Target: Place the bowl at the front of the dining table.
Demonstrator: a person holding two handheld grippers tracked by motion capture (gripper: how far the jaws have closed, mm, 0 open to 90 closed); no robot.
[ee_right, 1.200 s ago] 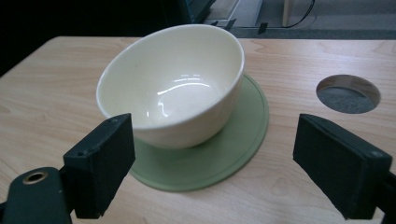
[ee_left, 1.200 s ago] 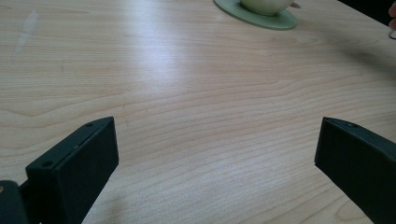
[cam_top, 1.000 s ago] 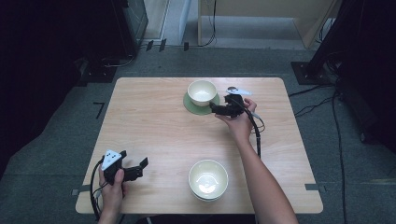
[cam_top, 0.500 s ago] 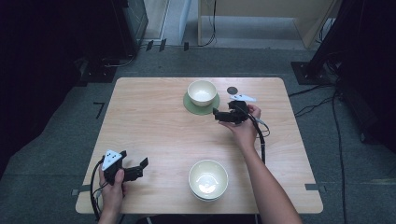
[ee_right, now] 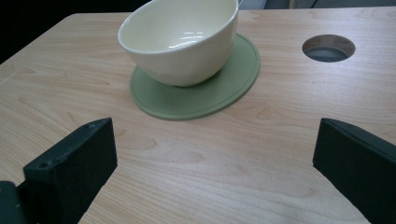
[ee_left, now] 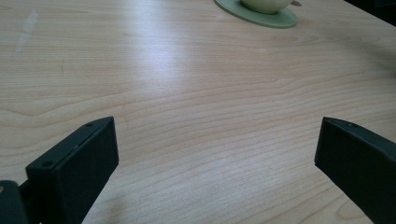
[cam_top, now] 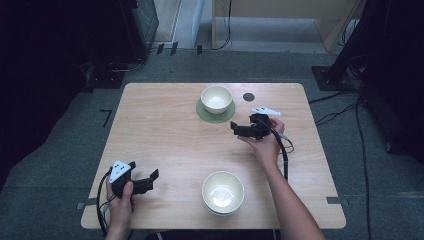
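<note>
Moved: our right gripper (cam_top: 239, 129) has backed away from the cream bowl (cam_top: 216, 98) on its green coaster (cam_top: 202, 113).
Jaws: both grippers gape wide, empty; left gripper (cam_top: 148, 180) rests low.

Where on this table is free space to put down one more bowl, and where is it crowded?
The whole left half of the table is bare, between the green coaster and the left gripper. The far-right corner has a round hole. It is tight between the right gripper and the far bowl, and around the near bowl.
</note>
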